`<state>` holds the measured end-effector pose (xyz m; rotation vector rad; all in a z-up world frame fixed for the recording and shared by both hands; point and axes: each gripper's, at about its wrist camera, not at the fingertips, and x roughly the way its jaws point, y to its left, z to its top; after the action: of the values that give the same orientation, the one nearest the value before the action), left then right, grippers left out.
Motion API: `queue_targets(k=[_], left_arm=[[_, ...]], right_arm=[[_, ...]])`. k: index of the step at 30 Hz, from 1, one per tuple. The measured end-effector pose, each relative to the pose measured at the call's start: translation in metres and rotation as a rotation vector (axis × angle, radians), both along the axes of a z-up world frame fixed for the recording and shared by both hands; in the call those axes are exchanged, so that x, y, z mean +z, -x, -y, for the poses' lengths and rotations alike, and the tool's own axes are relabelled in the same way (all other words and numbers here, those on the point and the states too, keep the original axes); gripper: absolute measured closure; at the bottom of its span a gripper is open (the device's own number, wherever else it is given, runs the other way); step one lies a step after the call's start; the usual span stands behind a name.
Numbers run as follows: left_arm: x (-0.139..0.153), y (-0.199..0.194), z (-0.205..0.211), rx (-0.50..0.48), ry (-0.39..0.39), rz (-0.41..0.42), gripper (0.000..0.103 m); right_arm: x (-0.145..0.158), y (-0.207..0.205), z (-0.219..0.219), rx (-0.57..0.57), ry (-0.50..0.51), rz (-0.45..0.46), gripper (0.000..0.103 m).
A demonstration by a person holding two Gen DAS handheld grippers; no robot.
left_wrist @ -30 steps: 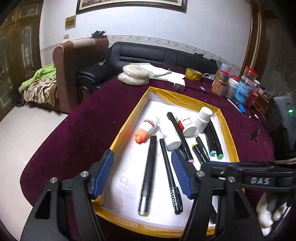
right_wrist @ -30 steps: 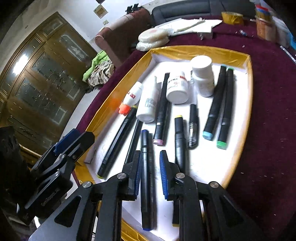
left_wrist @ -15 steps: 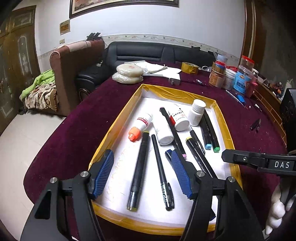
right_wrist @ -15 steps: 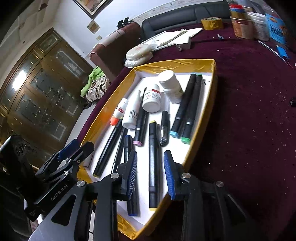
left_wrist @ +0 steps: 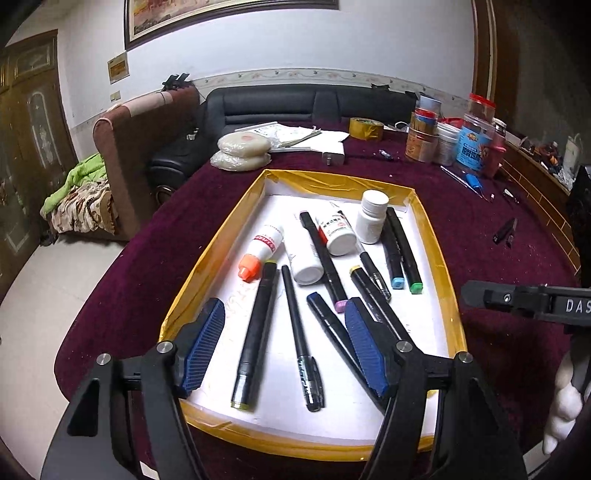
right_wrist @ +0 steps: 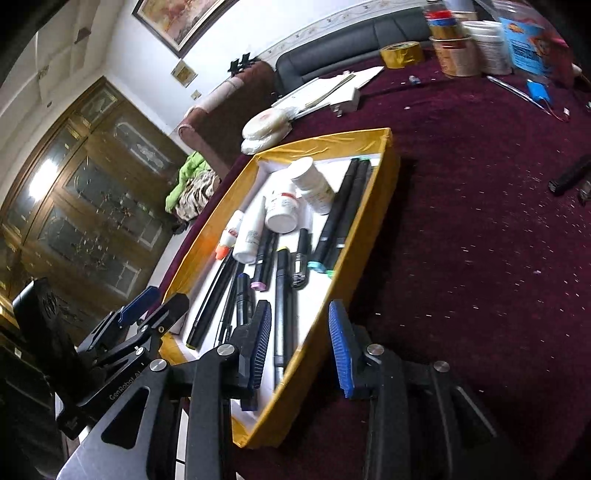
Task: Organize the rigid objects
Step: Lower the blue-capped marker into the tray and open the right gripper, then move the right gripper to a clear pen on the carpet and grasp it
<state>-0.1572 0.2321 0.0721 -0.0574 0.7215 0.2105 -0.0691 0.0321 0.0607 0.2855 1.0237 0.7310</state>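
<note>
A round table [left_wrist: 155,266] draped in dark maroon cloth fills both views, and on it sits a shallow tray [left_wrist: 436,236] with yellow taped walls and a white floor. Beyond the tray's far wall lie two pale round cakes in plastic [left_wrist: 240,151], loose papers [left_wrist: 295,133], a white charger [left_wrist: 334,157] and a roll of yellow tape [left_wrist: 365,128]; off its far right corner stands a cluster of jars and tins [left_wrist: 454,136]. Behind the table run a black sofa [left_wrist: 306,101] and a brown armchair [left_wrist: 136,136], under a white wall with a framed picture [left_wrist: 229,14]. Tall wooden glass-paned doors [right_wrist: 92,206] show at the left of the right wrist view.

Inside the tray the task's things are gathered: white bottles, one a glue bottle with an orange cap [left_wrist: 260,249], lie toward its far end, and black markers and pens [left_wrist: 256,336] lie lengthwise toward its near end.

The left gripper [left_wrist: 284,343] hovers over the tray's near end, spread wide, with pens below it but nothing pinched. The right gripper [right_wrist: 299,343] is opening; its fingers straddle the tray's right wall and press on nothing.

A second ago the right gripper's pads stood close around a blue-capped marker [left_wrist: 334,326] in the middle of the tray; now that marker lies free on the tray floor and the gripper has drawn back toward the right wall. The left gripper has pulled back too, so more of the tray shows.
</note>
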Motion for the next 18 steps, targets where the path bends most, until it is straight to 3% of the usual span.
queue_targets(k=[6, 10, 18], left_arm=[[0.008, 0.001, 0.015, -0.016, -0.019, 0.020, 0.036], [0.017, 0.006, 0.021, -0.046, 0.011, 0.066, 0.036], [0.037, 0.015, 0.045, -0.188, 0.160, 0.189, 0.032]], right_arm=[[-0.005, -0.007, 0.045, -0.080, -0.033, -0.012, 0.074], [-0.013, -0.014, 0.087, -0.170, -0.043, -0.028, 0.074], [-0.022, -0.035, 0.216, -0.528, 0.027, -0.048, 0.074]])
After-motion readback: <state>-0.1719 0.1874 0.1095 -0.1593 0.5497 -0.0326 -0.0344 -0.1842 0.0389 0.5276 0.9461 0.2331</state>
